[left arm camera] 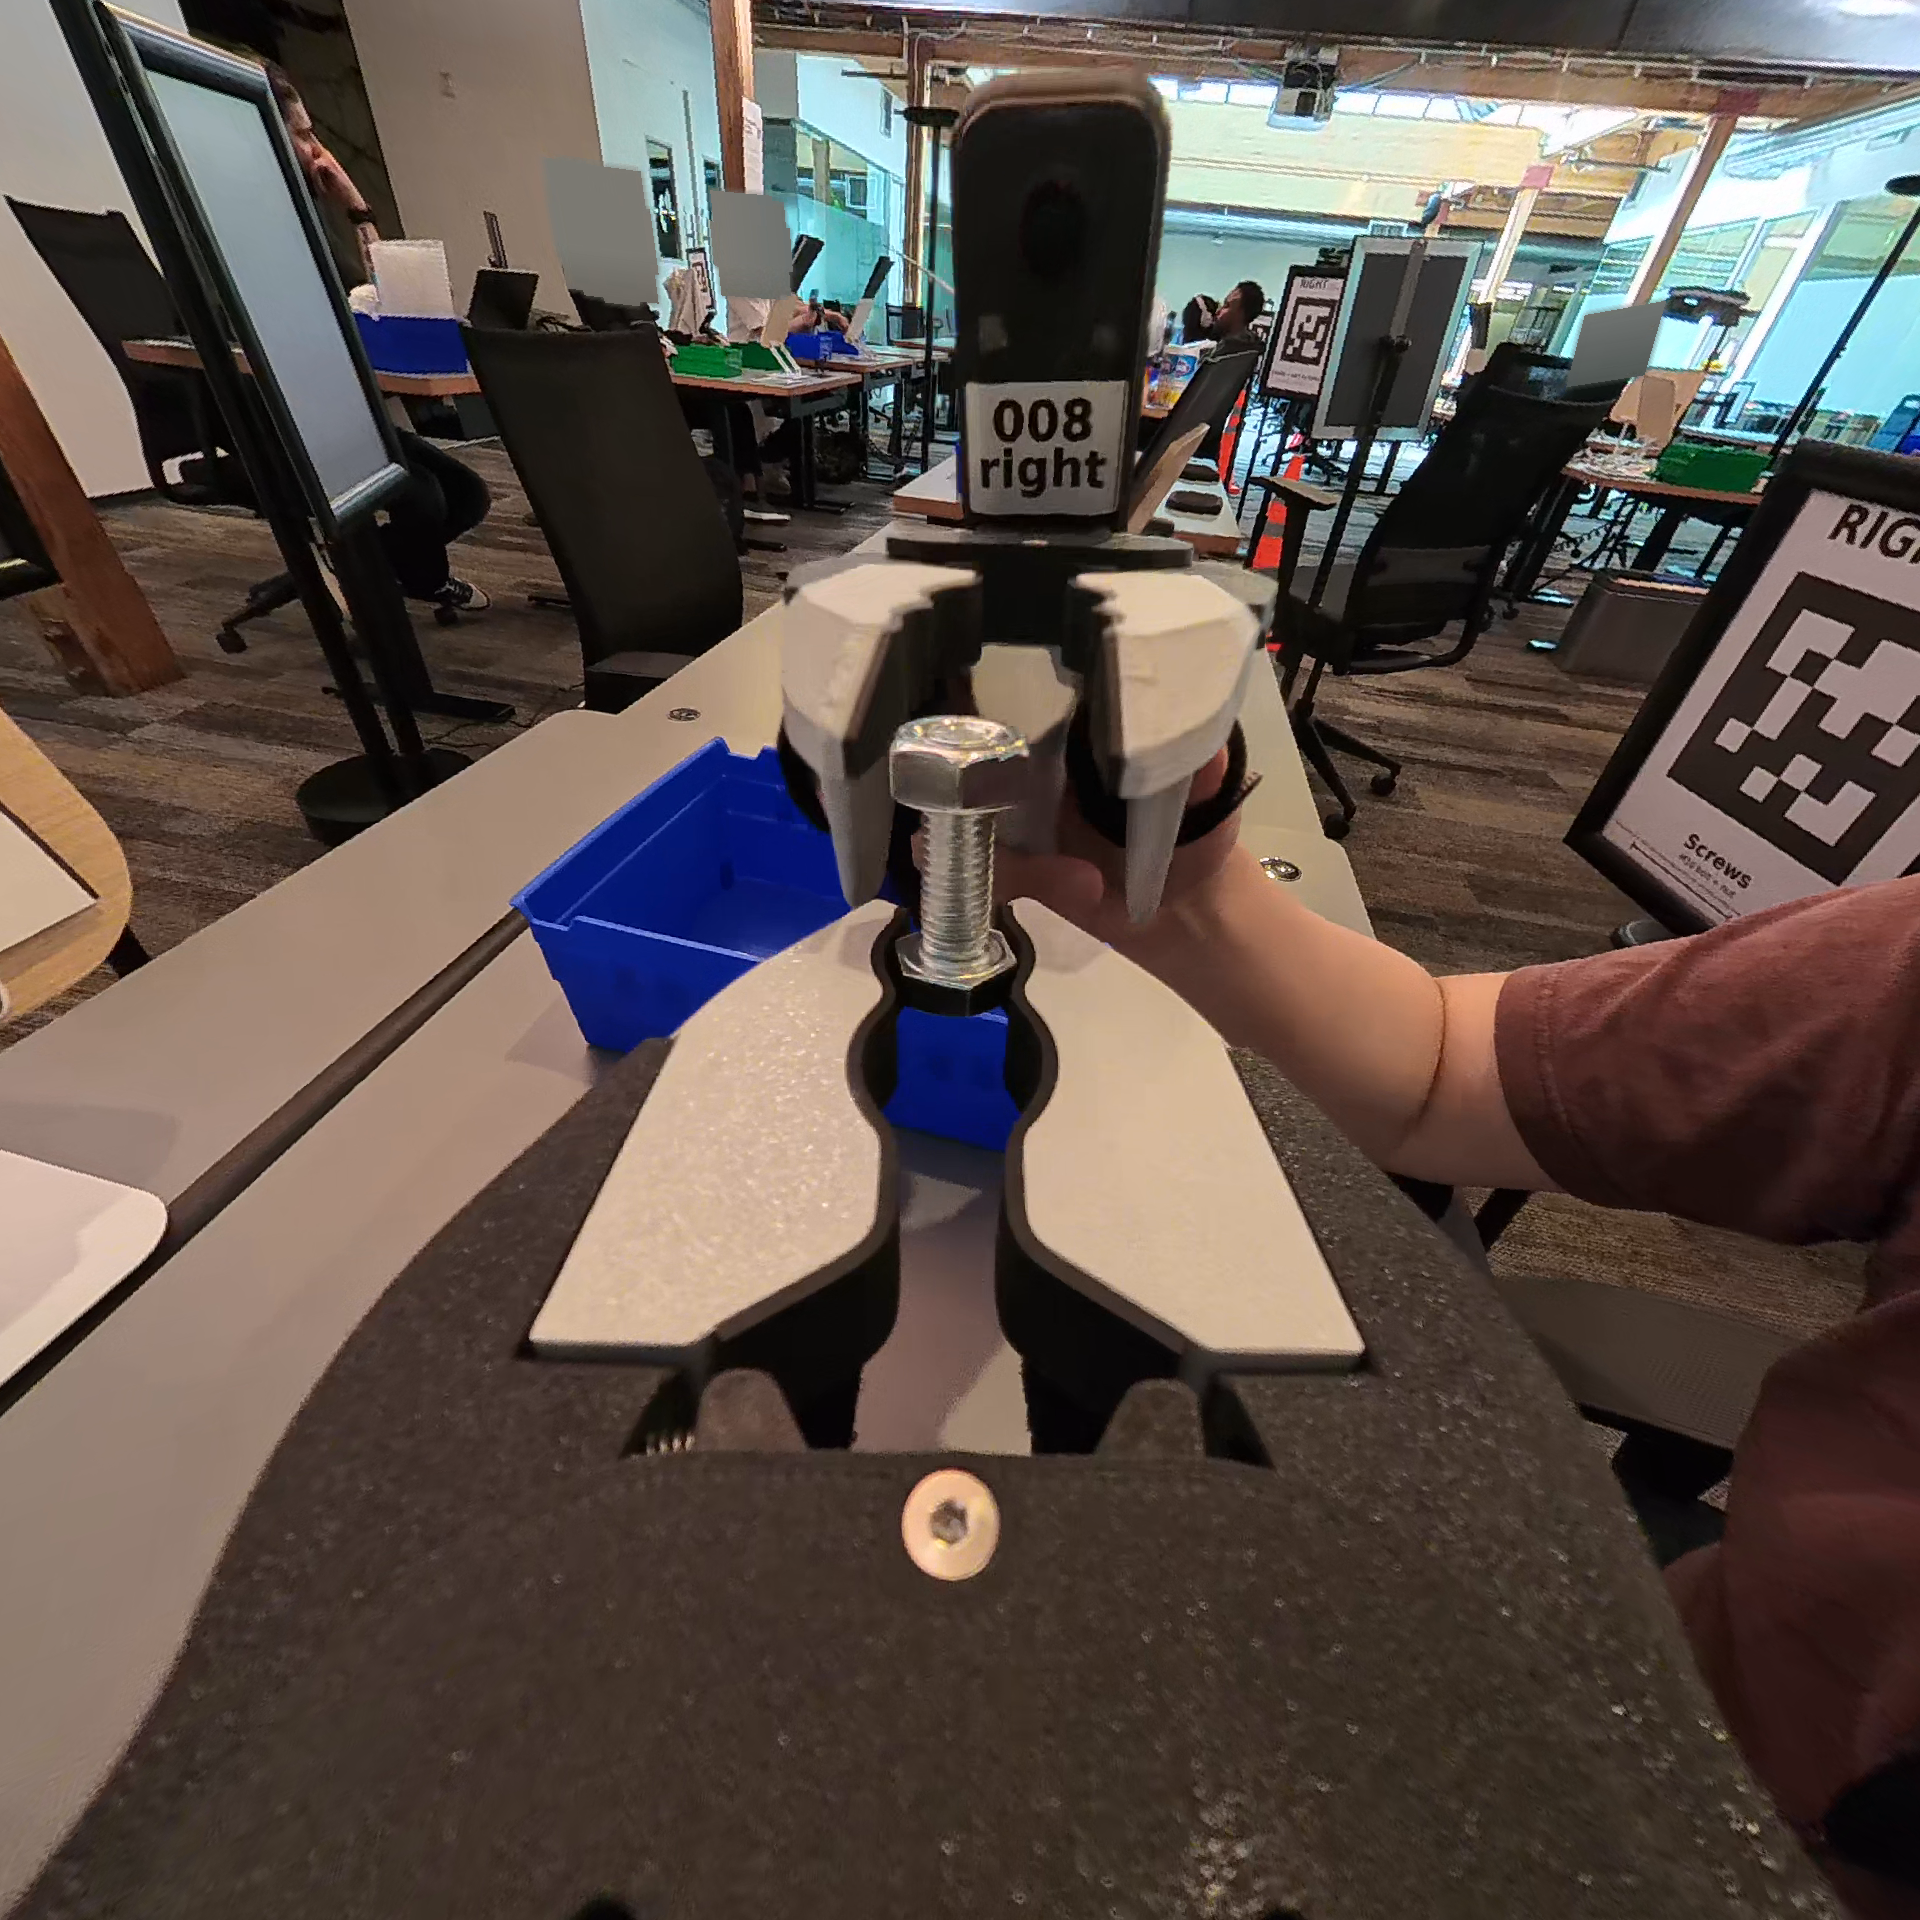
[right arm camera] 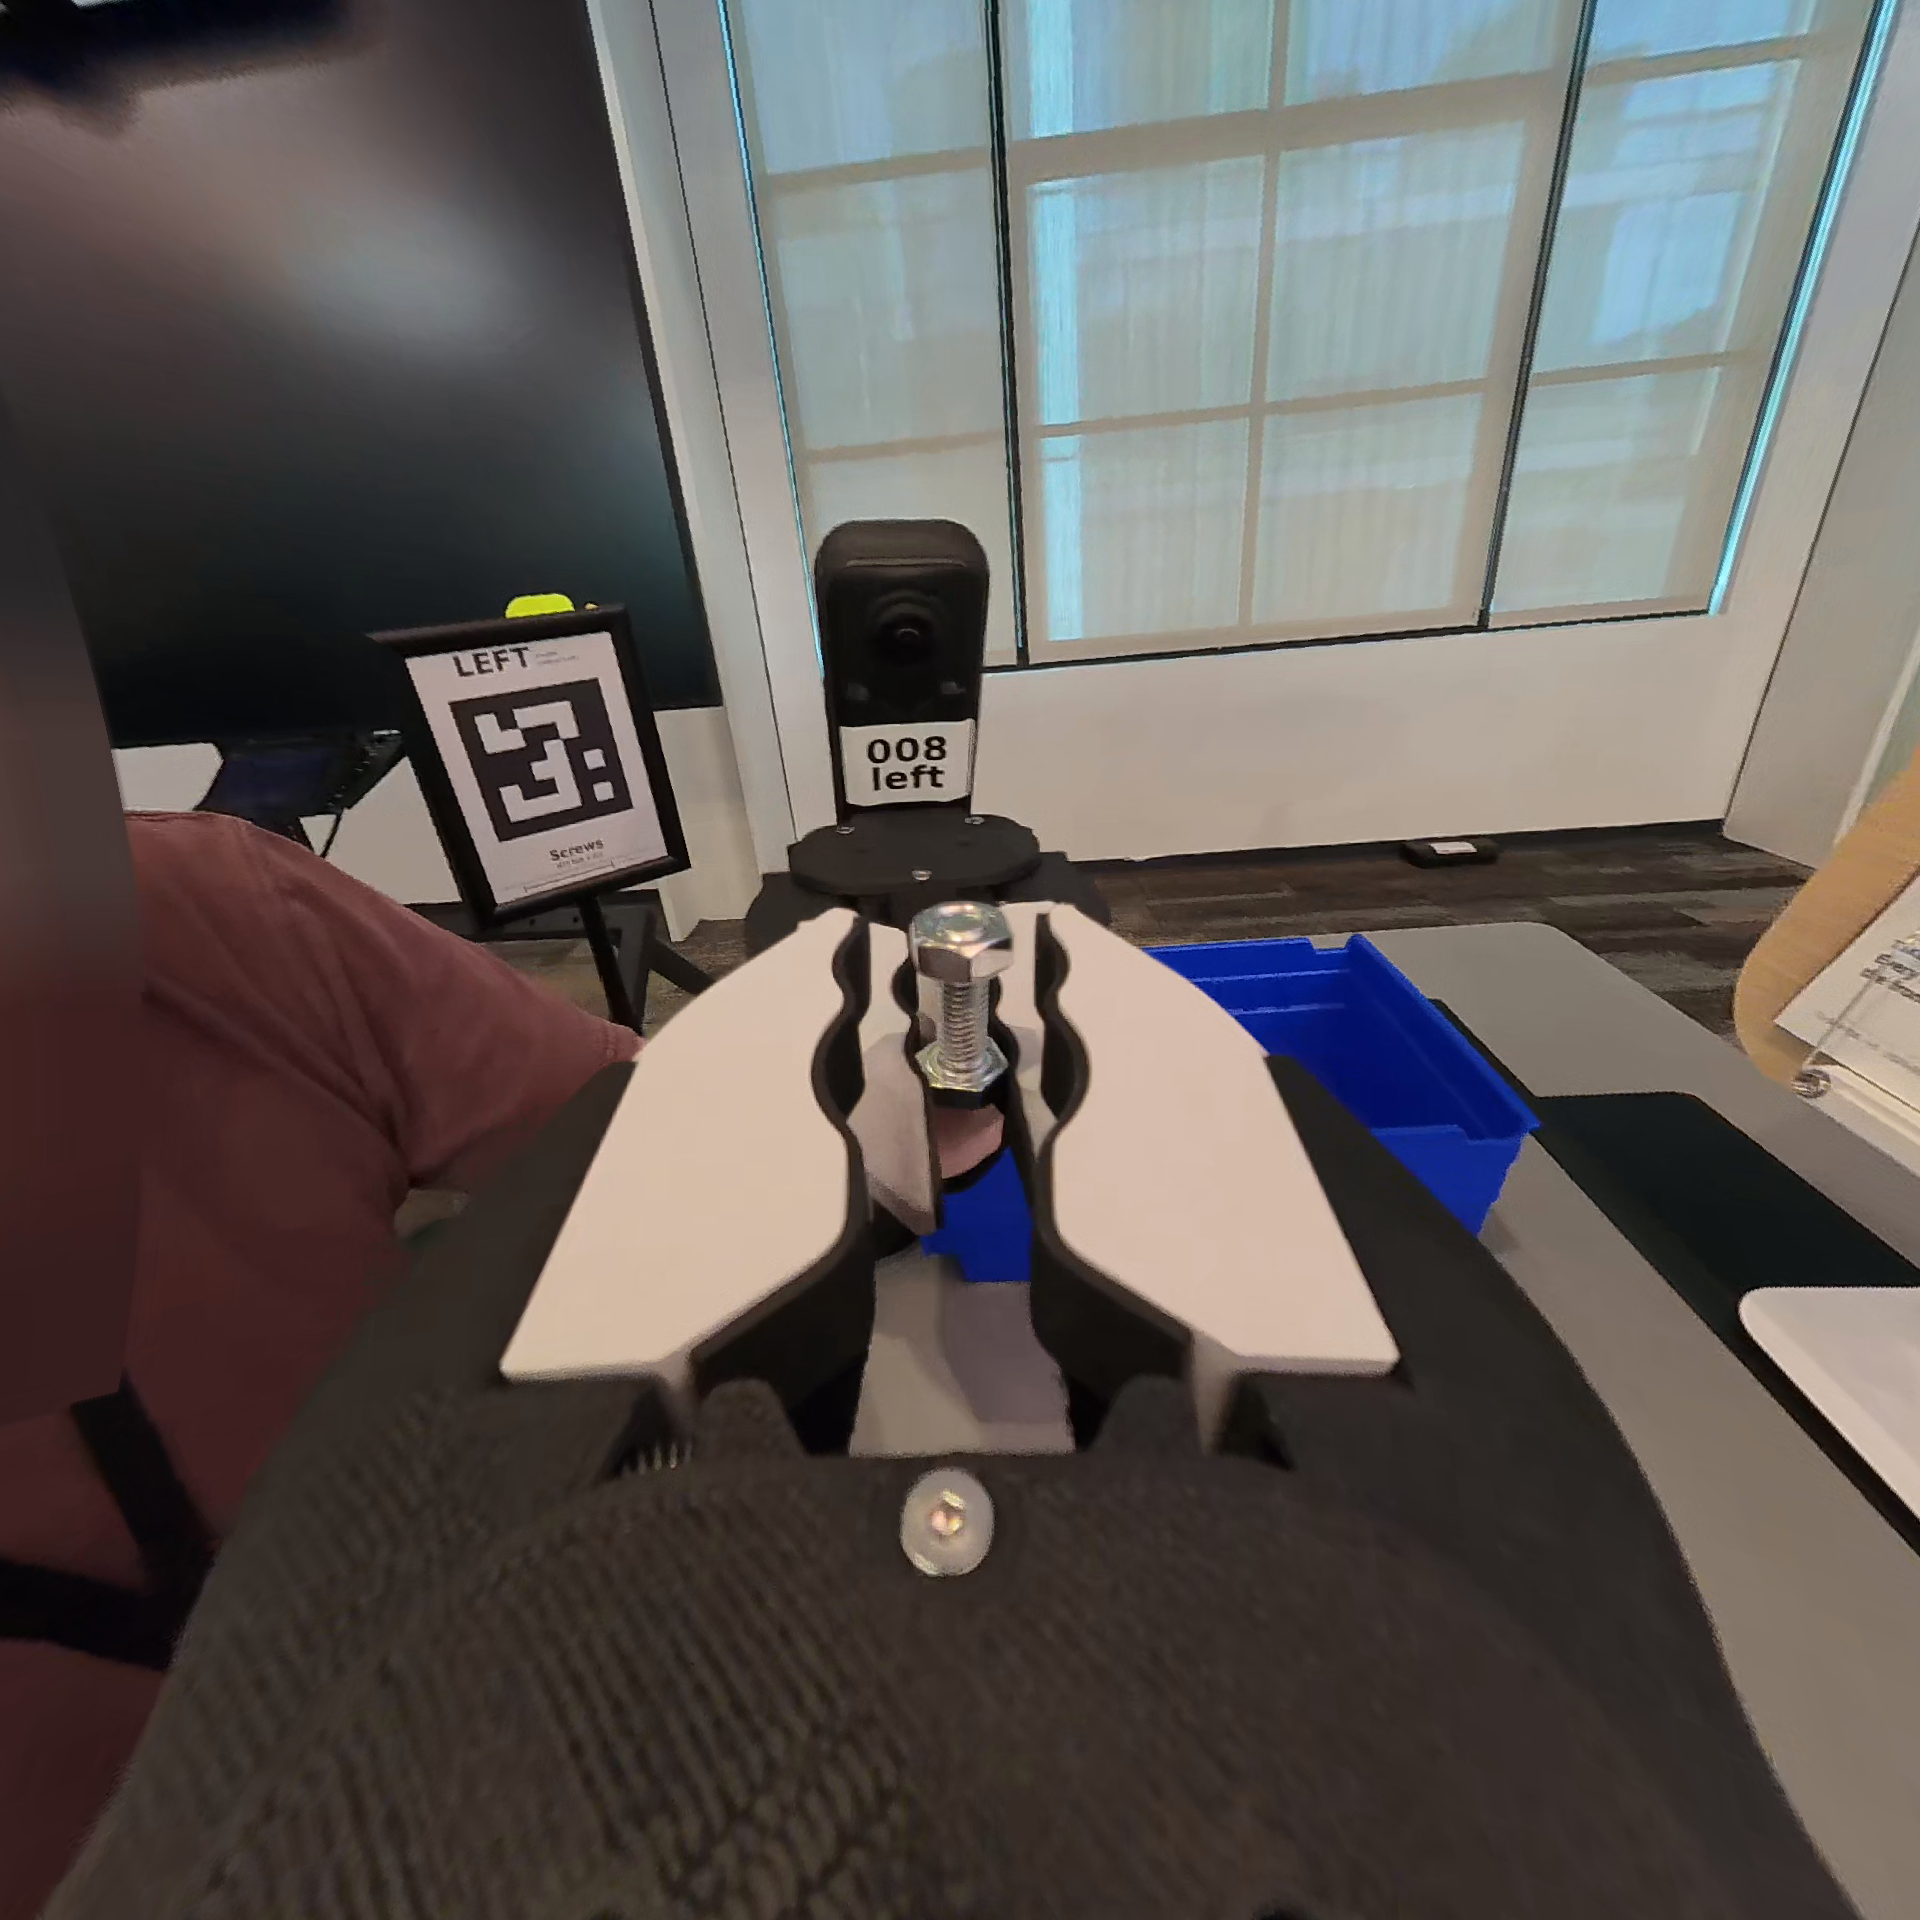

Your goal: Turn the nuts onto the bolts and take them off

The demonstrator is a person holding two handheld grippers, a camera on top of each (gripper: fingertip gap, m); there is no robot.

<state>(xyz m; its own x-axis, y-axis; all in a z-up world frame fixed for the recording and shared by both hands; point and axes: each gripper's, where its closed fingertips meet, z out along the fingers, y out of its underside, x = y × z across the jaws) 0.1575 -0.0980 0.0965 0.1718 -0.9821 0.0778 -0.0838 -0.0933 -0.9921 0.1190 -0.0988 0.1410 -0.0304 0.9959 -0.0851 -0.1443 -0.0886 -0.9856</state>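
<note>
A silver hex-head bolt (left arm camera: 956, 831) stands upright in the air with a silver nut (left arm camera: 954, 961) low on its thread. My left gripper (left arm camera: 954, 920) is shut on the nut, which sits in the notch between its grey fingers (left arm camera: 769, 1122). My right gripper (left arm camera: 1003, 899) faces it from the far side, held by a hand. In the right wrist view the bolt (right arm camera: 958, 977) and nut (right arm camera: 958, 1065) sit between the tips of my right gripper (right arm camera: 951, 920), which is open around the bolt head with small gaps on both sides.
An empty blue bin (left arm camera: 665, 914) sits on the grey table (left arm camera: 312, 1039) under the grippers; it also shows in the right wrist view (right arm camera: 1351, 1029). A framed marker sign (left arm camera: 1818, 727) stands on the right. The person's arm (left arm camera: 1351, 1039) reaches in from the right. Across from one pair of fingers to the other is roughly 5 cm.
</note>
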